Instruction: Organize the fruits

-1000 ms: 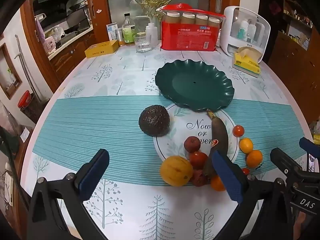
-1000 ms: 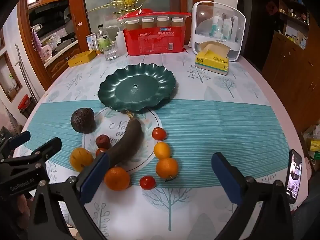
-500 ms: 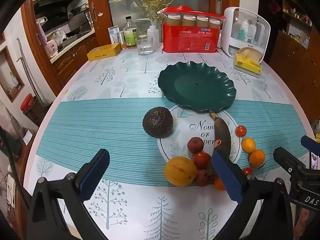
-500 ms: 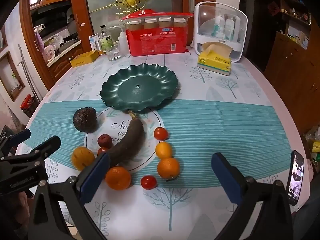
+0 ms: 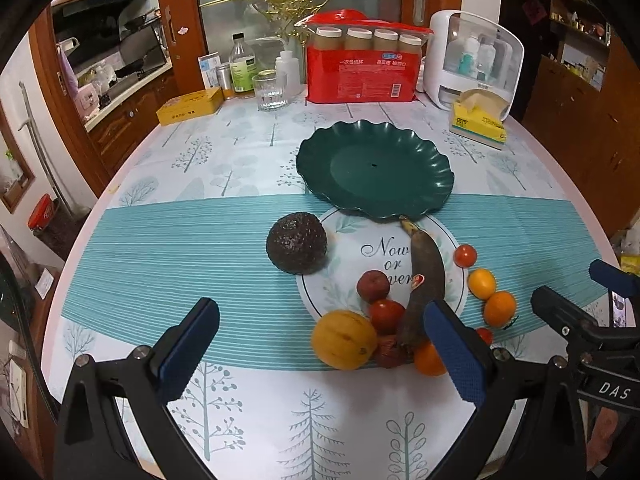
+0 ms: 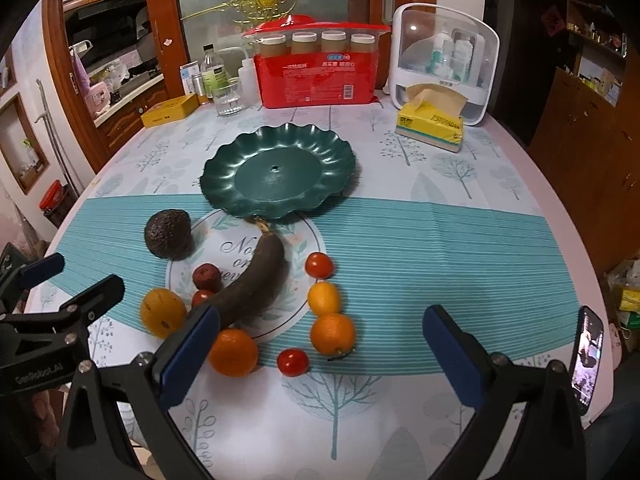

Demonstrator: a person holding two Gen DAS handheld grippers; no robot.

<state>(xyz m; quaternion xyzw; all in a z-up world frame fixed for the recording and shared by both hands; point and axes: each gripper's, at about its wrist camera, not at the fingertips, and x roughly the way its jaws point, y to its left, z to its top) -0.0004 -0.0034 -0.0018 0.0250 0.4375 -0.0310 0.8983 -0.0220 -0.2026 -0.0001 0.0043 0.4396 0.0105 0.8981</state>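
Left wrist view: left gripper (image 5: 320,344) hovered low over the near table edge, jaws spread wide, nothing between them. The green scalloped plate (image 5: 374,168) sat bare in mid-table. All fruit lay on the tablecloth (image 5: 160,248) in front of it: dark avocado (image 5: 297,243) to the left, blackened banana (image 5: 424,280) with its stem tip just at the plate rim, yellow round fruit (image 5: 344,339) nearest the gripper, small red fruits and oranges clustered around the banana.

Right wrist view: right gripper (image 6: 316,354) also gaped empty, held above the near cloth. Plate (image 6: 278,174) again showed no fruit. Orange (image 6: 234,353) sat just beside the left pad; cherry tomato (image 6: 293,362) and a second orange (image 6: 333,334) lay between the pads' lines of sight. Tissue box (image 6: 432,124) and red package (image 6: 316,76) stood well behind.

Judgement: nothing yet organized; every piece remained to be moved, presumably onto the plate.
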